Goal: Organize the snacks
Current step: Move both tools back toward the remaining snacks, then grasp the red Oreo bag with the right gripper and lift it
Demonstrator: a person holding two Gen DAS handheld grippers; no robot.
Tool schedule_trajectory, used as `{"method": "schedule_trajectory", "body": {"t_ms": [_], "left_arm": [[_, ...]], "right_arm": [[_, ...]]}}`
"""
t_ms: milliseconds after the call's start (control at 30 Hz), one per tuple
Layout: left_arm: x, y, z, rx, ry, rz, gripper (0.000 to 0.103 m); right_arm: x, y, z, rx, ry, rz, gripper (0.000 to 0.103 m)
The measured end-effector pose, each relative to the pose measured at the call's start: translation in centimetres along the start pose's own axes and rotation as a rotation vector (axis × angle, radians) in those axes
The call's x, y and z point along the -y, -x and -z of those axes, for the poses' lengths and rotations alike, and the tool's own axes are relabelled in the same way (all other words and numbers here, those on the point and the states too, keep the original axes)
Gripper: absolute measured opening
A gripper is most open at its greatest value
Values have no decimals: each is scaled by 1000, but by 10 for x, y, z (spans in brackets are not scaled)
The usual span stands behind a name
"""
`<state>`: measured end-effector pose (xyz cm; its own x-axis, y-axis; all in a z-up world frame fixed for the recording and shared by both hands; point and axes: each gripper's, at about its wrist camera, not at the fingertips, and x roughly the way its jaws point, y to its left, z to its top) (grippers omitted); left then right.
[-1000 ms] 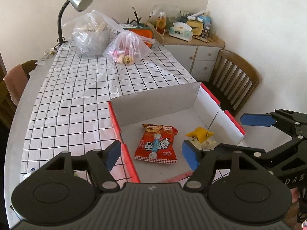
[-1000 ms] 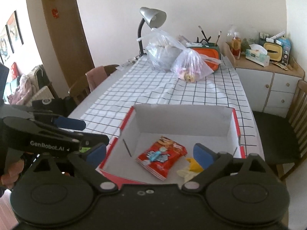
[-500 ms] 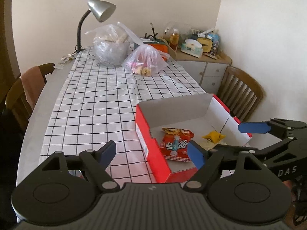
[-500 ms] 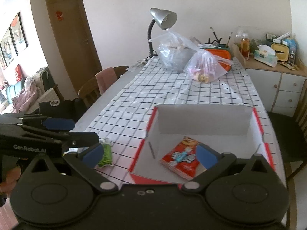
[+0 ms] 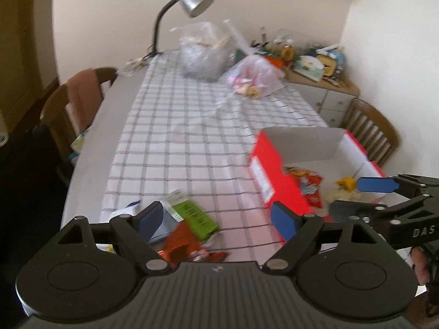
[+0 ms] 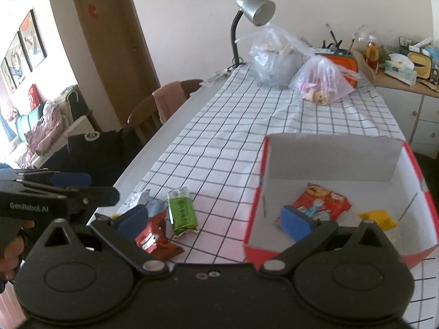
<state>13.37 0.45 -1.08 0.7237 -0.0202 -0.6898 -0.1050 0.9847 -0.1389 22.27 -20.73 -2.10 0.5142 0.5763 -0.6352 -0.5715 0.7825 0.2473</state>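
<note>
A red box with a white inside stands on the checked cloth. In it lie a red snack bag and a yellow packet. Left of the box a green packet, a red packet and a grey-blue packet lie on the cloth. My left gripper is open and empty above the loose packets. My right gripper is open and empty, near the box's front left corner.
Two clear plastic bags and a desk lamp stand at the table's far end. Wooden chairs stand at the left and right. A cluttered sideboard is at the back right.
Both grippers have moved left, away from over the box. The loose packets left of the box have come into view. Both stay open and empty.
</note>
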Motion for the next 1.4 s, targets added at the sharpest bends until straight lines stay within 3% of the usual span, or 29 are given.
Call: {"method": "schedule_trajectory", "body": {"t_ms": [433,900,1100,1400], "left_arm": [[-58,-13,51,-119,43,-60,85],[-69,-19,95,-200,63,-80,85],[-68,-25,102,-223,70,-83,85],[-60,-29,105,-217,46,-81,85]], "right_arm": [[-46,-63,14,-126,46,-44,103],[-81,-149,33,-311,171,-51,99],[-96,-169,37,-358,235,-61,94],[-110,-184,42,-393,338,-38,77]]}}
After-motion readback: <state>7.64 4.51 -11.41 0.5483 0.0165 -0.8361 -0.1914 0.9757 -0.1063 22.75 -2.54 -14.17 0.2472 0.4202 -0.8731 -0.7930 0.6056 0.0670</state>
